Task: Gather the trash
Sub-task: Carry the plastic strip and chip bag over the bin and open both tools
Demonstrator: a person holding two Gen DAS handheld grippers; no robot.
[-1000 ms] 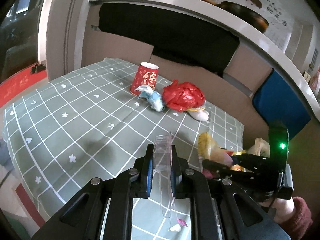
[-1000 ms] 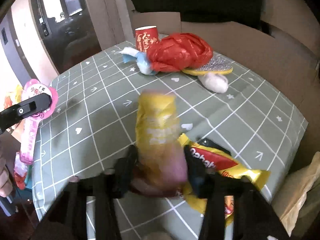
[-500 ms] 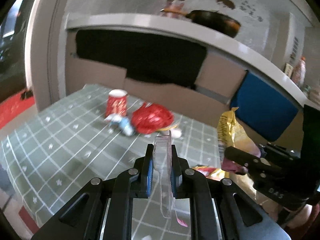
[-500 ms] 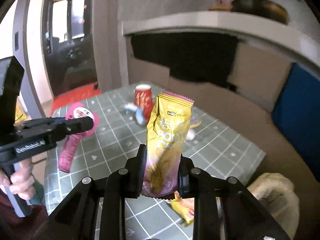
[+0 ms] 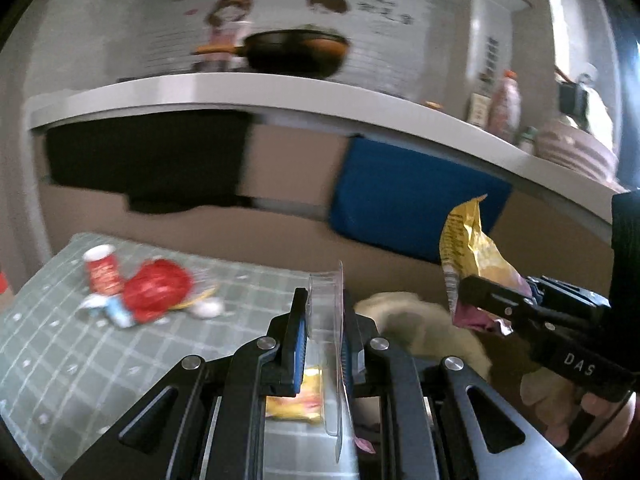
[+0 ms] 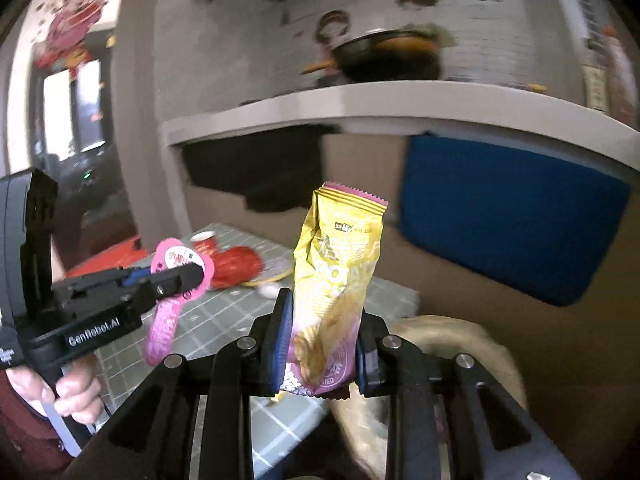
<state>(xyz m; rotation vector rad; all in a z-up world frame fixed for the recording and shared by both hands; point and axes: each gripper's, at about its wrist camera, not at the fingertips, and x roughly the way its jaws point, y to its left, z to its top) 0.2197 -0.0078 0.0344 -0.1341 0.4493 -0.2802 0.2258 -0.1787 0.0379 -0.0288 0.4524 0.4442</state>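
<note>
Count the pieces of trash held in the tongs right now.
2. A yellow chip bag stands upright, clamped in the right tongs; a clear-and-pink plastic package sits clamped in the left tongs. More trash lies on the table.

Left gripper (image 5: 325, 334) and right gripper (image 6: 320, 344) both clamped, raised.
</note>
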